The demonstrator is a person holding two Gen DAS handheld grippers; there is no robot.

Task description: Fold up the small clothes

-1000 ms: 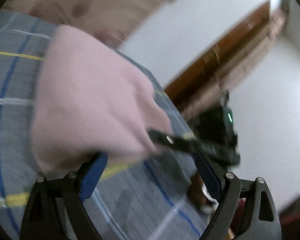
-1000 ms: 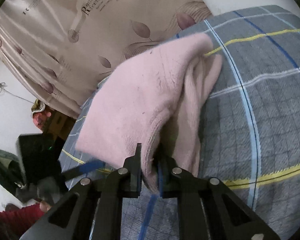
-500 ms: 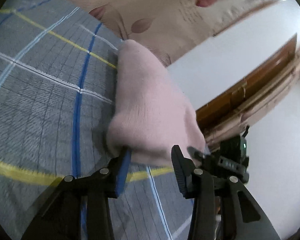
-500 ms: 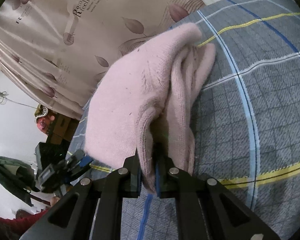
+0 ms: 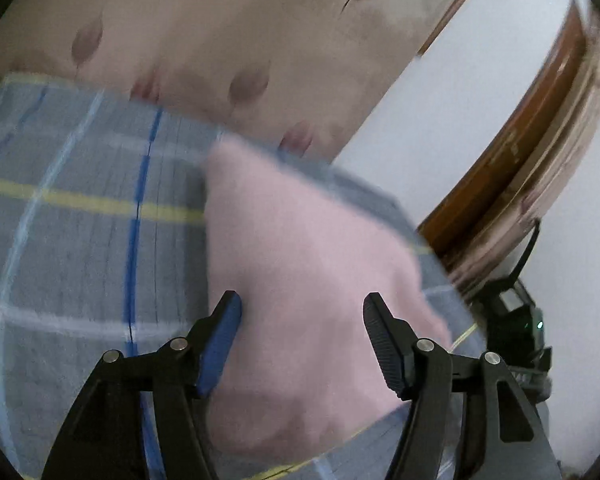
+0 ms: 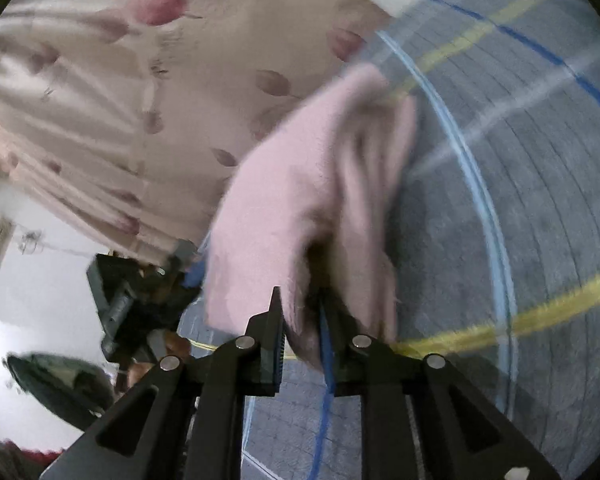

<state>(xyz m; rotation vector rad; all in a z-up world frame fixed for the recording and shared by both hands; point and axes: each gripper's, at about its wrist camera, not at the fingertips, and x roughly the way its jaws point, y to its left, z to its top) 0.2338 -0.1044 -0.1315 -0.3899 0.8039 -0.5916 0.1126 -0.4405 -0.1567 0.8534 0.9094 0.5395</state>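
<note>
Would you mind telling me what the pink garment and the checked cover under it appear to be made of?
The pink garment looks like soft knitted wool or acrylic: matte, fuzzy at the edges, folding thickly where the right hand-held gripper pinches it. The checked cover seems a flat woven cloth, probably cotton or a blend: dull grey with fine ribbed lines and blue, yellow and white stripes. Blur leaves the fibres uncertain.

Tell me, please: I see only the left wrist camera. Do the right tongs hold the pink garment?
Observer: Yes. The right tongs have just opened a little, yet their pads pinch an edge of the pink garment.
Operator: Is it one layer there?
Observer: No, it is doubled; a second fold hangs to the right of the tongs, over the plaid cover.
Operator: What is beyond that cover, low on the left?
Observer: A dark green object, too blurred to name.
</note>
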